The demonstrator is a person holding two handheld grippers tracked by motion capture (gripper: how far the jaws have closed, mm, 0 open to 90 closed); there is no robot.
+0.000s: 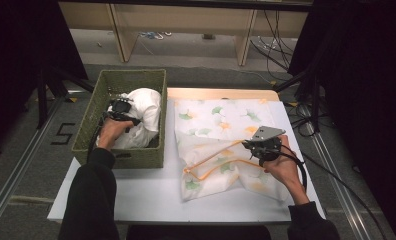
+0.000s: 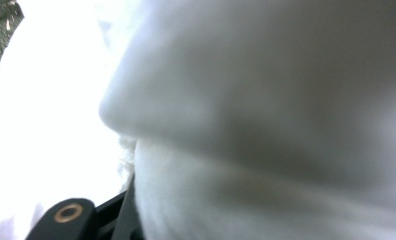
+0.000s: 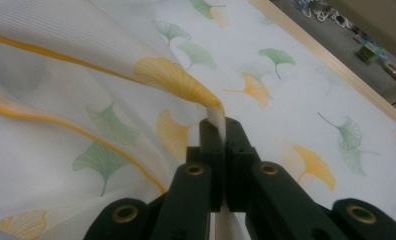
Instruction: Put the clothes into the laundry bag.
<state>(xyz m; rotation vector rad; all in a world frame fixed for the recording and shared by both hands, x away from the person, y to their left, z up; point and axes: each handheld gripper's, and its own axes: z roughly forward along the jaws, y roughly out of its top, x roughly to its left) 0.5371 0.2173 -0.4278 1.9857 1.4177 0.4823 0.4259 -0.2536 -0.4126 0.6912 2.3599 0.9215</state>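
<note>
A person is standing at a white table (image 1: pixel 151 192) and is working with a gripper in each hand. The right gripper (image 3: pixel 221 131) is closed tightly on a fold of the leaf-patterned cloth (image 3: pixel 266 75), a thin white fabric with green and yellow leaves and an orange band; the fold is standing up between the two black jaws. This cloth (image 1: pixel 221 145) is lying on the right half of the table, partly spread and partly bunched, and the right gripper (image 1: pixel 258 149) is holding it near the right side of it.

The left gripper (image 1: pixel 120 111) is reaching into the green woven basket (image 1: pixel 136 80), which is sitting on the left part of the table. Inside the basket a white cloth (image 1: pixel 143 112) is lying as a soft heap. In the left gripper view this white cloth (image 2: pixel 266 125) is pressing very close to the camera and is hiding the jaws, so I cannot tell if they are gripping it.
</note>
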